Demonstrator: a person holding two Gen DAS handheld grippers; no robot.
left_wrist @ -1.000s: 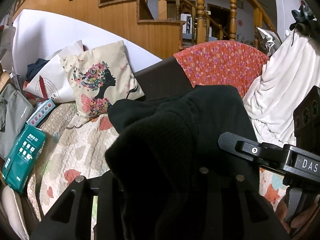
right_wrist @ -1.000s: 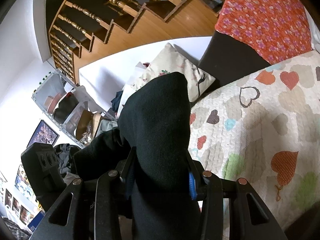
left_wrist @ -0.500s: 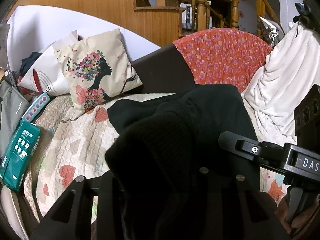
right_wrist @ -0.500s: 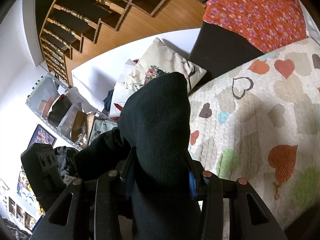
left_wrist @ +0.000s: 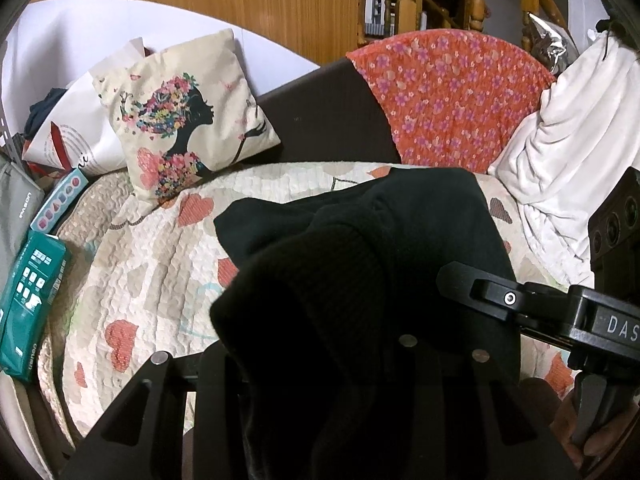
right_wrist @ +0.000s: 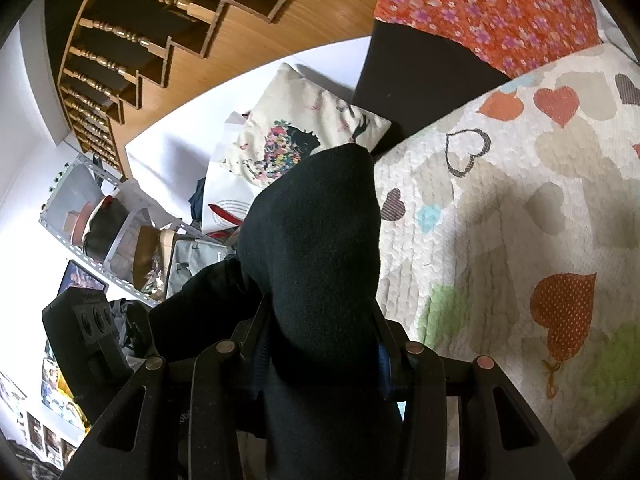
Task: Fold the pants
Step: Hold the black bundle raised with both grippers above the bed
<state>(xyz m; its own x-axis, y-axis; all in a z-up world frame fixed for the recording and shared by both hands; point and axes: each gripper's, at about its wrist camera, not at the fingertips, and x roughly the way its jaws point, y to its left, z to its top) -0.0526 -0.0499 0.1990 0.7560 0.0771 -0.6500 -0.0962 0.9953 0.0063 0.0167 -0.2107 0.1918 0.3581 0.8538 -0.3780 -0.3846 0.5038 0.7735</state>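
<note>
- Plainly, the left claw [left_wrist: 320, 364] is clamped on the black pants [left_wrist: 360, 280]; dark cloth fills the gap between its fingers and bulges up over them.
- Likewise the right claw [right_wrist: 320, 356] is clamped on the pants [right_wrist: 316, 248], with a peak of black fabric rising between its fingers [right_wrist: 416, 384] toward the pillow.
- Both claws hold the pants up over the quilt [left_wrist: 132, 280], a cream cover printed with hearts; a fold of the pants reaches toward the middle of the quilt, though whether it touches cannot be told.
- From the left wrist view, the right claw's body [left_wrist: 560, 312] shows at the right edge, just beside the pants.
- At the quilt's far left corner leans a pillow [left_wrist: 188, 120] printed with a woman's flowered profile.
- Beside it, further left, stands a white paper bag [left_wrist: 72, 128].
- Along the quilt's left edge lies a green packet [left_wrist: 28, 304], with a smaller pale box [left_wrist: 60, 204] just beyond it.
- At the far right corner an orange flowered cloth [left_wrist: 452, 92] drapes over the dark backrest, next to a white blanket [left_wrist: 572, 152].
- Behind everything rises a wooden staircase [right_wrist: 120, 36].
</note>
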